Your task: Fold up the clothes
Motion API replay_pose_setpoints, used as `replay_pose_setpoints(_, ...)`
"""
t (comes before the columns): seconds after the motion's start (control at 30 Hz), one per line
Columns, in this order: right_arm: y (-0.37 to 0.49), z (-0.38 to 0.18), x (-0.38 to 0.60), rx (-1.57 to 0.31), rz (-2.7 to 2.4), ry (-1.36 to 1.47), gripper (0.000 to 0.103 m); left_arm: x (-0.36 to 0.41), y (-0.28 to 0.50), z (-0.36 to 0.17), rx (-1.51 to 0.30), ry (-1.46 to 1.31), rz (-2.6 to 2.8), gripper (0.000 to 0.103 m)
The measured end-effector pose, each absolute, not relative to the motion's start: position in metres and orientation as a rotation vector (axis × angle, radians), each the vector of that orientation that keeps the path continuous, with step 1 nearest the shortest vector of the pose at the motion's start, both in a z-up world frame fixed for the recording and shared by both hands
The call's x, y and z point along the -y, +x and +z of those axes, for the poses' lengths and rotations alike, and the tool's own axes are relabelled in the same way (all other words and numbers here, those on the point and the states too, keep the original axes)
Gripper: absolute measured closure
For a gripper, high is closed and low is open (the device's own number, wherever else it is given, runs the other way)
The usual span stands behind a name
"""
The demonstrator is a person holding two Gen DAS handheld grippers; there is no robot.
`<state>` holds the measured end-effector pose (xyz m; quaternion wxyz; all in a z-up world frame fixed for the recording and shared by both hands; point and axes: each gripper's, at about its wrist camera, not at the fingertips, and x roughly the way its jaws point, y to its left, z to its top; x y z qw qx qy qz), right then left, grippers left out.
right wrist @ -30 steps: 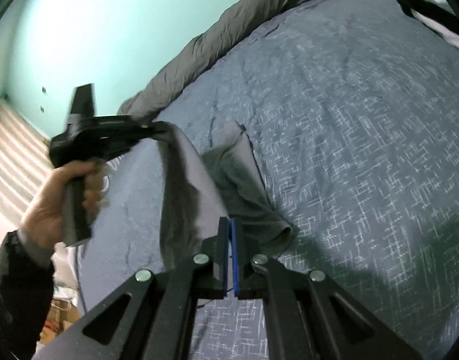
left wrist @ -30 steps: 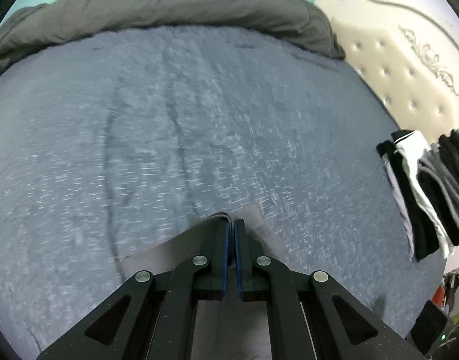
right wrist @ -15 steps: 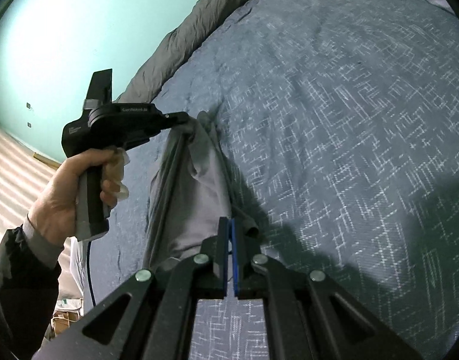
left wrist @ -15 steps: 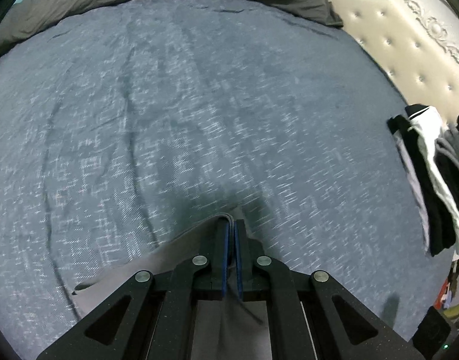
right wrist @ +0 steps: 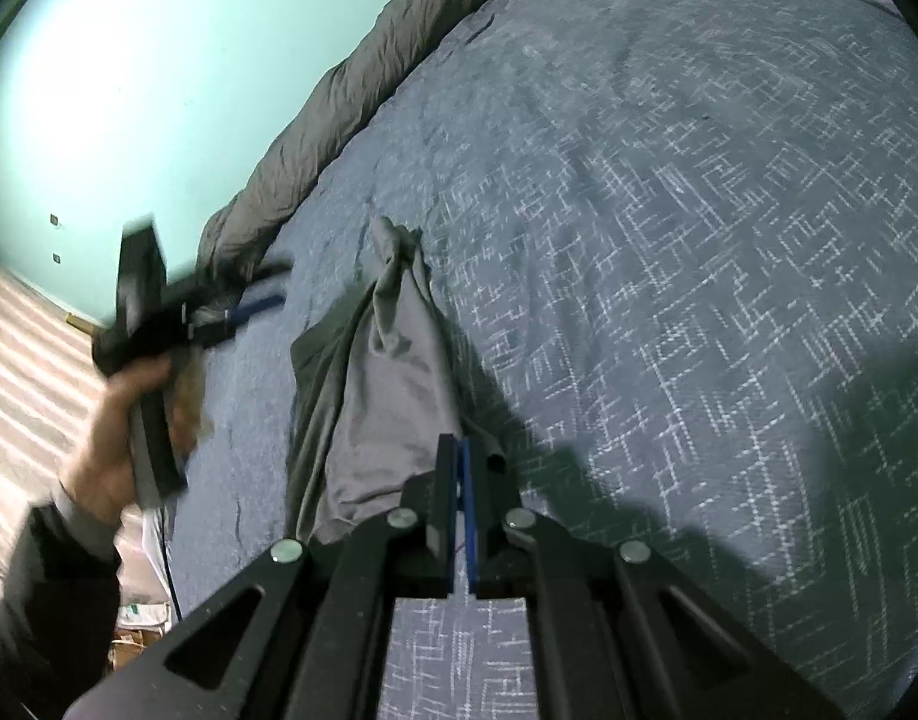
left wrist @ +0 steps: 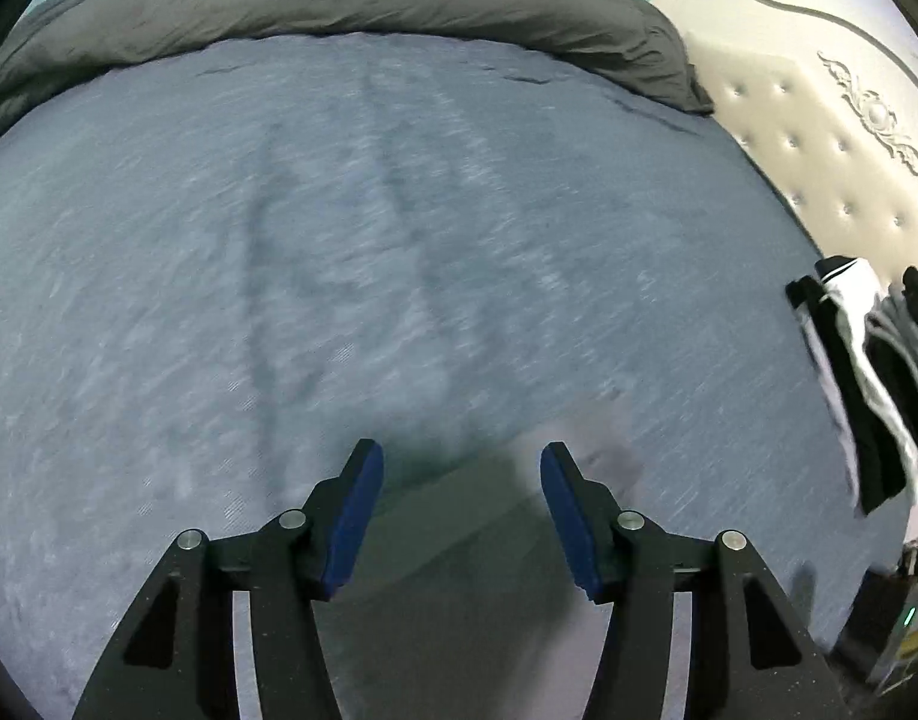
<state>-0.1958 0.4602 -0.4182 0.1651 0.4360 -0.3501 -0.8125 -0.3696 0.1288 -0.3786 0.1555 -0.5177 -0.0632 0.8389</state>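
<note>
A grey garment (right wrist: 387,372) lies in a long bunched strip on the blue patterned bedspread (right wrist: 669,240). My right gripper (right wrist: 457,456) is shut on the garment's near end. My left gripper (left wrist: 462,468) is open and empty, its jaws wide apart just above a blurred fold of the grey garment (left wrist: 459,534). In the right wrist view the left gripper (right wrist: 261,300) is blurred, held by a hand to the left of the garment's far end and apart from it.
A dark grey duvet (left wrist: 339,6) is rolled up along the far edge of the bed. A stack of folded black, white and grey clothes (left wrist: 867,372) lies at the right by the cream tufted headboard (left wrist: 819,138). A turquoise wall (right wrist: 159,60) stands behind.
My left gripper has opened and let go of the garment, whose far end has dropped onto the bed. My right gripper stays shut on the near end.
</note>
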Motion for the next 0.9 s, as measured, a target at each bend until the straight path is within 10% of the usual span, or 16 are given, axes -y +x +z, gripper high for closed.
replay_pose_setpoints(0.3,-0.197,-0.416,-0.46,1.008,-2.332,1.21,0.102,-0.072,-0.347,-0.421,0.396,-1.539,2.384,0.048)
replay_pose_setpoints(0.37,-0.197,-0.416,-0.462,1.012,-2.34,1.208,0.102,-0.072,-0.35,-0.423,0.412,-1.534,2.365,0.099)
replay_pose_setpoints(0.4,-0.198,-0.416,-0.464,1.015,-2.345,1.208,0.102,-0.072,-0.351,-0.422,0.41,-1.531,2.372,0.103)
replay_pose_setpoints(0.63,-0.197,-0.42,-0.478,1.046,-2.361,1.224,0.102,-0.055,-0.336,-0.407,0.396,-1.513,2.472,0.101)
replay_pose_setpoints(0.77,-0.2,-0.423,-0.477,1.051,-2.359,1.236,0.102,-0.068,-0.28,-0.395,0.354,-1.493,2.392,0.06)
replay_pose_setpoints(0.9,-0.199,-0.425,-0.473,1.039,-2.357,1.246,0.102,-0.083,-0.226,-0.404,0.386,-1.546,2.292,0.058)
